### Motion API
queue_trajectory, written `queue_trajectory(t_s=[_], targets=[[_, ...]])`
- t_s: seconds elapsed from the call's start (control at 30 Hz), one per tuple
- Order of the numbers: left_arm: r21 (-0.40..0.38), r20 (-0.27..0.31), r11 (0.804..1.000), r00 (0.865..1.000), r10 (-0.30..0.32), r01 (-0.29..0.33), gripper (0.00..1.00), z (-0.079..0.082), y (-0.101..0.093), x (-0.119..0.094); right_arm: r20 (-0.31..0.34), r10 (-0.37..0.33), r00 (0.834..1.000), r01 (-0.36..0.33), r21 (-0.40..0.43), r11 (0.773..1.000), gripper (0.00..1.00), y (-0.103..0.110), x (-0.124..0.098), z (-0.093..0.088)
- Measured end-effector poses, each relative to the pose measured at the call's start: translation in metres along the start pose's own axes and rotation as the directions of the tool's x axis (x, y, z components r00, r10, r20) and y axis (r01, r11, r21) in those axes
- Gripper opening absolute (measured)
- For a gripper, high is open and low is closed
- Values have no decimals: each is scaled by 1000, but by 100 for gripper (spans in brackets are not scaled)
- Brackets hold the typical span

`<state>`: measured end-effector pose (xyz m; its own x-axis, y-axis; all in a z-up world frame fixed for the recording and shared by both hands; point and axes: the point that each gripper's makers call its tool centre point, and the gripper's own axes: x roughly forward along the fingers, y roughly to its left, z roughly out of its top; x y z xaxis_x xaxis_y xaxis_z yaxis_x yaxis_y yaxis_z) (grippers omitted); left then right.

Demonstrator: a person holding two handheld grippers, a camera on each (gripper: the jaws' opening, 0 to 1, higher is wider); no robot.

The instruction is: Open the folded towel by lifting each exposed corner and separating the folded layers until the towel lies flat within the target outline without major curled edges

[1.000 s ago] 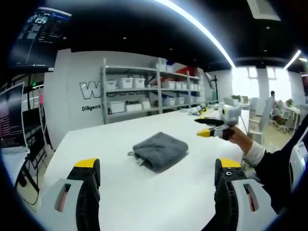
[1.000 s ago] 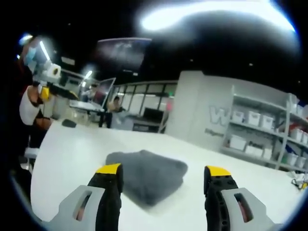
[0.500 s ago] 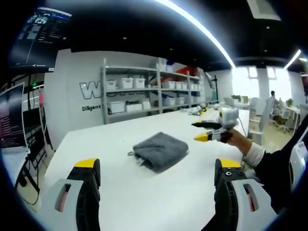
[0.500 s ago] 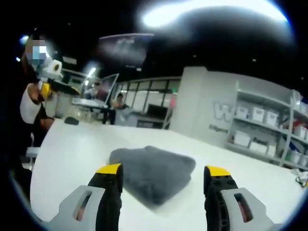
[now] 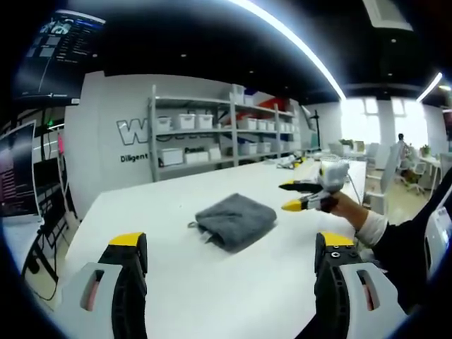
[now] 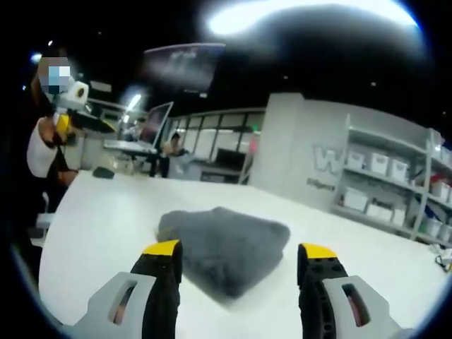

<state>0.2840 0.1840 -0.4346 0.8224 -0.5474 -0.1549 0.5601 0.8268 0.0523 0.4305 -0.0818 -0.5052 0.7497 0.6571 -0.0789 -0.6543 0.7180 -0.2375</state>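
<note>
Currently the grey towel [image 5: 235, 221] lies folded into a compact, thick rectangle near the middle of the white tabletop [image 5: 176, 282], with a small loop or tag sticking out at its near-left corner in the left gripper view. No layer has been lifted yet.

From the left gripper view, the left gripper [image 5: 232, 263] is held low over the near part of the tabletop, its two yellow-tipped jaws spread wide with nothing between them, well apart from the towel. To the right in that view, the right gripper [image 5: 295, 195] is held by a hand [image 5: 345, 206] above the tabletop just beside the towel's right edge; its yellow-tipped jaws are parted and empty.

From the right gripper view, the right gripper [image 6: 239, 256] looks straight along its wide-open jaws at the towel [image 6: 224, 246], which sits between and just beyond the tips. Whether a tip touches the fabric cannot be told. At the far left of that view the left gripper [image 6: 67, 106] is seen raised in the person's hand.

Behind the tabletop stand metal shelves [image 5: 212, 131] with white bins against a grey wall.
</note>
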Motion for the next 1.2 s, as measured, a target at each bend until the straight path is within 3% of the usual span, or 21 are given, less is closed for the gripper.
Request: queue_trajectory(t_s=[0.6,1.2], targets=[[-3,8,1000,1000,7,-7,96,0,2,0,17,-13,1000,12,87,996,61,-10,1,-8],[-2,14,1000,1000,8,-8,96,1,2,0,-32,-13,999,16,116,993,60,-11,5,-21]])
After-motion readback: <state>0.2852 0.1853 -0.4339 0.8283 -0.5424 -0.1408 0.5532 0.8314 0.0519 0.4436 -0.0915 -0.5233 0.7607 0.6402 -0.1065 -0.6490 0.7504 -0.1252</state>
